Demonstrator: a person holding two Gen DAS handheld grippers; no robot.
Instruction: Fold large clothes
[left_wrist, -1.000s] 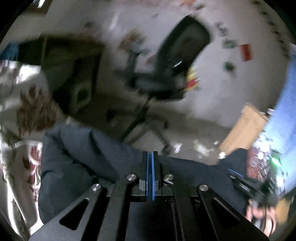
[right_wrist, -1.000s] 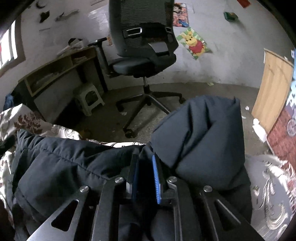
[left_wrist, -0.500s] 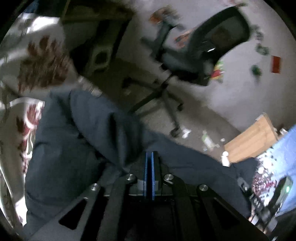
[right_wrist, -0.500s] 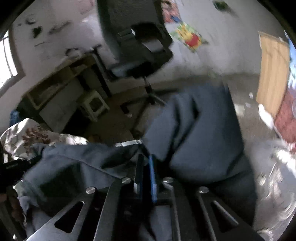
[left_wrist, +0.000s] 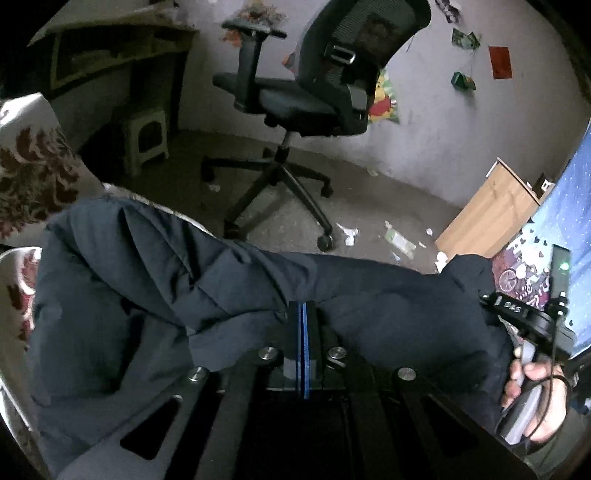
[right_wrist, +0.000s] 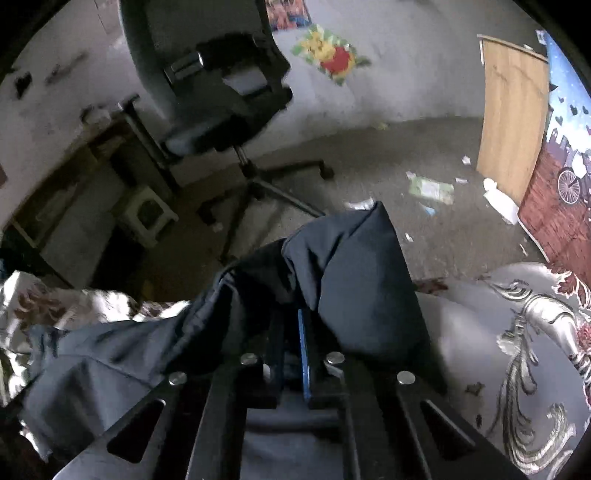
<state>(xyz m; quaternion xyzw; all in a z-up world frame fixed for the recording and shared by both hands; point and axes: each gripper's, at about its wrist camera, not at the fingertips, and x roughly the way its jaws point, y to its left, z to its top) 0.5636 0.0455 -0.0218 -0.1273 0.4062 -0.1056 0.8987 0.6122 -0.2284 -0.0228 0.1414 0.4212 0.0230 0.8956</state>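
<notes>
At the bottom centre of the left wrist view, the left gripper (left_wrist: 303, 314) has its two blue pads pressed flat together, with no gap showing. A ridge of the dark navy jacket (left_wrist: 229, 280) rises right at the tips, so the pads appear to pinch a fold of it, likely to keep that edge taut while it is carried across. The jacket stretches from the lower left of the frame to the right edge. There the person's right hand (left_wrist: 532, 391) grips the handle of the other tool, suggesting the cloth is held out between the two.

In the right wrist view, the right gripper (right_wrist: 291, 332) sits at the bottom centre, its pads nearly closed with only a narrow slit between them. The jacket (right_wrist: 354, 280) drapes over the tips in a peaked hood-like fold, apparently caught between them, though the cloth hides the exact contact.

Under the jacket, a pale bedspread (right_wrist: 517, 332) with dark red and grey scrollwork shows at the lower right and the far left, serving as the folding surface.

Beyond it lies a bare floor with scattered paper scraps. A black office chair (left_wrist: 314, 92) stands in the upper centre, a small stool (left_wrist: 146, 136) to its left, and a wooden board (right_wrist: 513, 110) leans at the upper right.
</notes>
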